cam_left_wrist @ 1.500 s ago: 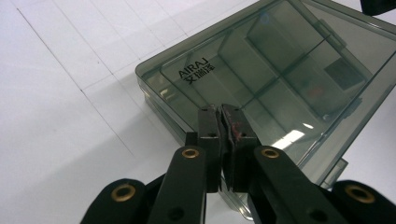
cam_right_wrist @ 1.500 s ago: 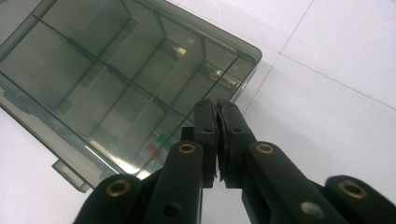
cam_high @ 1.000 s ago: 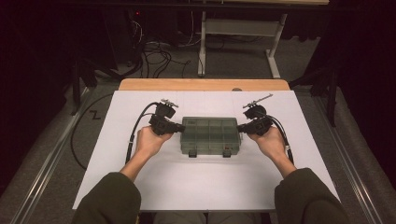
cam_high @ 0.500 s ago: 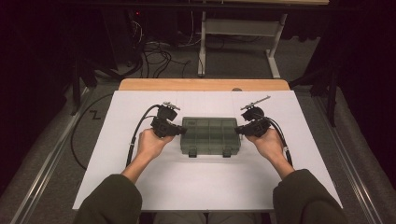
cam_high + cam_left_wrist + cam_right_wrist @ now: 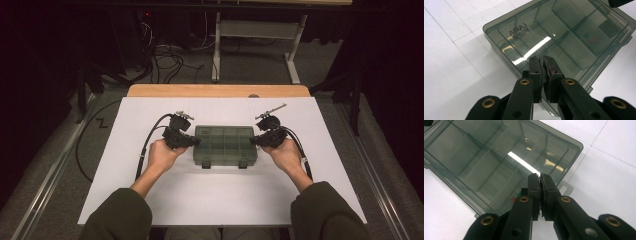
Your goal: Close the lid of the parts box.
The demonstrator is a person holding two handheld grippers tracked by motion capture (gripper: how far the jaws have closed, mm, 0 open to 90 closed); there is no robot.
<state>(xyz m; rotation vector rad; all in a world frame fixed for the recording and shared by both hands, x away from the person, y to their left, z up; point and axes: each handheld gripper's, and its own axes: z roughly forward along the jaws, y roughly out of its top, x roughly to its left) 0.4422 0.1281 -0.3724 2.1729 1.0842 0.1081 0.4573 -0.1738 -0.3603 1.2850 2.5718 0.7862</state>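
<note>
1. High view: a smoky see-through plastic box (image 5: pixel 224 145) with inner dividers lies closed near the middle of the white table (image 5: pixel 210 200), a little toward the far edge, its two latches (image 5: pixel 205 162) facing the person. The left gripper (image 5: pixel 192 142) sits at the box's left end, the right gripper (image 5: pixel 255 140) at its right end, each held in a hand.

2. Left gripper view: the jaws are pressed together with nothing between them, their tips over the lid (image 5: pixel 564 32) close to the box's near edge. Whether they press on the lid I cannot tell.

3. Right gripper view: this claw is likewise closed and empty, its tips over the lid beside the corner with the hanging tab (image 5: pixel 565 187).

4. Judged risk: the lid is slick and the table smooth, so an uneven push from either end could make the box slide or swivel. Shut tips may also skate off the glossy lid, and with the latches fastened a prying move would tilt the whole box rather than open it.
</note>
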